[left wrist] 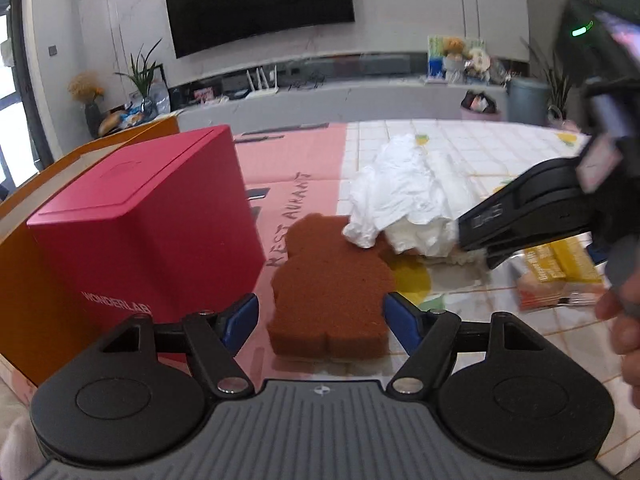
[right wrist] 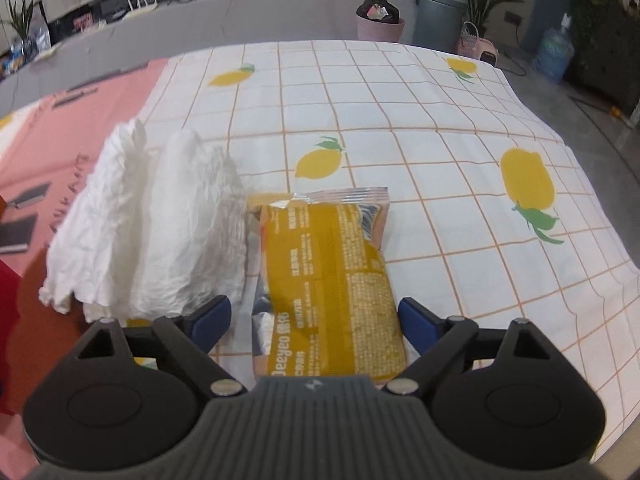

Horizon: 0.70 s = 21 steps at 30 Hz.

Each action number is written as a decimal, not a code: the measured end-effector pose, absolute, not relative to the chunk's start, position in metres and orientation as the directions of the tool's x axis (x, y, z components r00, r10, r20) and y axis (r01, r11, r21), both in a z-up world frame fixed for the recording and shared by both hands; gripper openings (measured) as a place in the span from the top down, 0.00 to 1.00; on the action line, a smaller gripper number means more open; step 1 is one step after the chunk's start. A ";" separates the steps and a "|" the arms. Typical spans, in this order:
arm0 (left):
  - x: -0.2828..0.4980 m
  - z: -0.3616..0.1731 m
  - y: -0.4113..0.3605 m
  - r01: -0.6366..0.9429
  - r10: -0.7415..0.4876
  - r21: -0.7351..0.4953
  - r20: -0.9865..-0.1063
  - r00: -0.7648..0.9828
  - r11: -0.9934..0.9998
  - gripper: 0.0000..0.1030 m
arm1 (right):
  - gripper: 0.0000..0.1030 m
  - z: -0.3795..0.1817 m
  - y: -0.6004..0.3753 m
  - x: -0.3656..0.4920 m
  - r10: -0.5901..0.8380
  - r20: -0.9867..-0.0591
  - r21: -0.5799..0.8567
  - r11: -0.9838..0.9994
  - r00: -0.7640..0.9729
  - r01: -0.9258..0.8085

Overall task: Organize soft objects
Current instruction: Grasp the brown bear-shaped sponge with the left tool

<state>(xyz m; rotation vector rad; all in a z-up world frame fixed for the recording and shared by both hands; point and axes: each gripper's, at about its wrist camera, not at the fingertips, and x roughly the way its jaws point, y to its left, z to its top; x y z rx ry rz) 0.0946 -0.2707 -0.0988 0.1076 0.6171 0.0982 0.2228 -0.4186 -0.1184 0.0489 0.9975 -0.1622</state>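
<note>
A brown bear-shaped sponge (left wrist: 332, 280) lies flat on the table, its near end between the blue pads of my left gripper (left wrist: 320, 320). The jaws stand open, and a gap shows at the left pad. A crumpled white cloth (left wrist: 404, 196) (right wrist: 152, 232) overlaps the sponge's far right corner. Right of the cloth lies a yellow snack packet (right wrist: 328, 280) (left wrist: 560, 272). My right gripper (right wrist: 316, 320) (left wrist: 474, 246) straddles the packet's near end, open, with space on both sides. Its left finger sits close to the cloth's edge.
A red box (left wrist: 148, 232) stands just left of the sponge, with an orange carton (left wrist: 40, 280) behind it. The table carries a lemon-print checked cloth (right wrist: 400, 100) and a pink mat (left wrist: 288, 160). A person's hand (left wrist: 624, 320) holds the right gripper.
</note>
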 end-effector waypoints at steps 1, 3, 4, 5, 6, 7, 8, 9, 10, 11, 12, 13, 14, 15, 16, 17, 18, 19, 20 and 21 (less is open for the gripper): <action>0.096 -0.099 -0.274 -0.047 0.119 0.141 -0.568 0.814 0.989 0.18 | 0.12 -0.119 -0.417 0.223 -0.120 -0.840 -0.044 0.987 0.529 0.153; 0.101 -0.100 -0.278 -0.049 0.142 0.174 -0.574 0.806 0.984 0.18 | 0.12 -0.121 -0.417 0.222 -0.121 -0.844 -0.052 0.988 0.522 0.144; 0.104 -0.100 -0.278 -0.061 0.154 0.178 -0.576 0.803 0.982 0.18 | 0.12 -0.121 -0.417 0.221 -0.118 -0.846 -0.049 0.988 0.520 0.145; 0.108 -0.101 -0.278 -0.076 0.165 0.174 -0.583 0.796 0.982 0.17 | 0.12 -0.121 -0.418 0.221 -0.116 -0.848 -0.044 0.988 0.518 0.149; 0.110 -0.102 -0.276 -0.087 0.165 0.159 -0.593 0.788 0.983 0.17 | 0.12 -0.120 -0.420 0.221 -0.112 -0.850 -0.037 0.987 0.515 0.154; 0.113 -0.103 -0.273 -0.092 0.158 0.139 -0.605 0.780 0.986 0.17 | 0.12 -0.120 -0.421 0.221 -0.108 -0.851 -0.028 0.987 0.515 0.161; 0.116 -0.104 -0.271 -0.094 0.149 0.120 -0.618 0.772 0.988 0.16 | 0.12 -0.121 -0.422 0.222 -0.105 -0.852 -0.020 0.986 0.513 0.168; 0.119 -0.106 -0.269 -0.096 0.142 0.107 -0.628 0.765 0.990 0.15 | 0.12 -0.121 -0.423 0.222 -0.102 -0.854 -0.015 0.985 0.510 0.171; 0.121 -0.108 -0.267 -0.095 0.136 0.098 -0.635 0.760 0.991 0.15 | 0.12 -0.122 -0.423 0.222 -0.098 -0.855 -0.010 0.985 0.509 0.174; 0.122 -0.110 -0.266 -0.096 0.133 0.093 -0.640 0.757 0.991 0.14 | 0.11 -0.123 -0.424 0.222 -0.096 -0.855 -0.006 0.985 0.509 0.175; 0.123 -0.112 -0.264 -0.096 0.130 0.087 -0.643 0.755 0.992 0.12 | 0.11 -0.123 -0.424 0.223 -0.095 -0.855 -0.005 0.985 0.511 0.175; 0.123 -0.114 -0.262 -0.097 0.123 0.075 -0.635 0.763 0.992 0.12 | 0.11 -0.123 -0.423 0.222 -0.094 -0.854 -0.004 0.985 0.513 0.174; 0.122 -0.116 -0.260 -0.095 0.115 0.066 -0.629 0.769 0.993 0.12 | 0.12 -0.123 -0.423 0.222 -0.093 -0.851 -0.004 0.985 0.516 0.170; 0.120 -0.116 -0.259 -0.089 0.106 0.058 -0.625 0.773 0.994 0.13 | 0.12 -0.123 -0.423 0.222 -0.090 -0.850 -0.004 0.986 0.519 0.164; 0.118 -0.117 -0.258 -0.077 0.096 0.058 -0.622 0.777 0.995 0.15 | 0.13 -0.123 -0.422 0.221 -0.086 -0.851 -0.006 0.988 0.518 0.156; 0.116 -0.117 -0.258 -0.060 0.085 0.060 -0.618 0.782 0.996 0.19 | 0.14 -0.122 -0.421 0.221 -0.085 -0.852 -0.010 0.989 0.517 0.146; 0.114 -0.117 -0.258 -0.050 0.082 0.069 -0.613 0.786 0.996 0.19 | 0.20 -0.120 -0.421 0.220 -0.083 -0.850 -0.012 0.990 0.520 0.139; 0.113 -0.117 -0.258 -0.043 0.080 0.074 -0.608 0.790 0.996 0.20 | 0.25 -0.119 -0.421 0.219 -0.083 -0.848 -0.014 0.991 0.524 0.135; 0.112 -0.117 -0.257 -0.038 0.075 0.075 -0.604 0.793 0.996 0.21 | 0.29 -0.118 -0.421 0.218 -0.077 -0.847 -0.009 0.991 0.526 0.131; 0.111 -0.118 -0.257 -0.034 0.072 0.075 -0.601 0.796 0.997 0.21 | 0.31 -0.118 -0.421 0.218 -0.077 -0.847 -0.011 0.992 0.526 0.127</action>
